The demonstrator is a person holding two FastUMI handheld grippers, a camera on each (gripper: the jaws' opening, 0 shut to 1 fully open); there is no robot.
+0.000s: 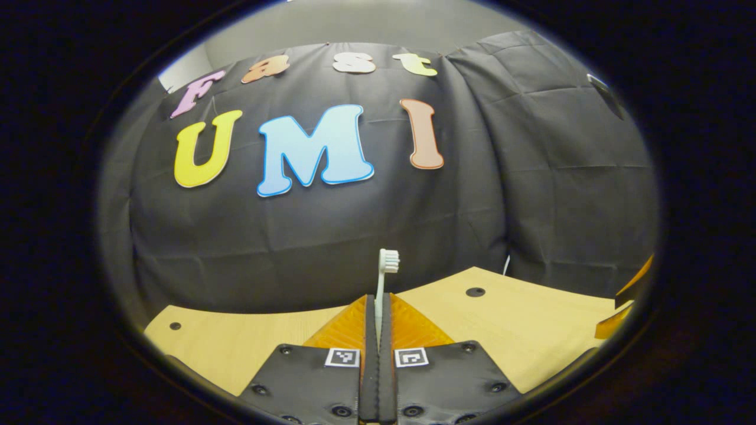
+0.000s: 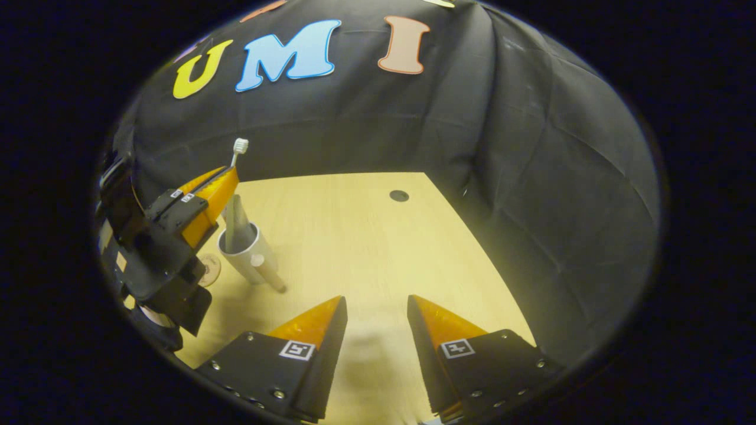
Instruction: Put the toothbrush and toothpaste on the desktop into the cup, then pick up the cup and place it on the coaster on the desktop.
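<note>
- The left gripper (image 1: pixel 378 307) is closed on the toothbrush (image 1: pixel 387 262), head up, above the cup (image 2: pixel 247 251).
- In the right gripper view the toothpaste (image 2: pixel 237 224) stands inside the cup, with the coaster (image 2: pixel 209 268) just beside it.
- The right gripper (image 2: pixel 375 307) is open and empty, near the cup.

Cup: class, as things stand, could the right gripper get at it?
Probably yes. The right gripper is open over bare desktop, nothing between it and the cup. The left gripper, holding the toothbrush, hovers above the cup, crowding it.
</note>
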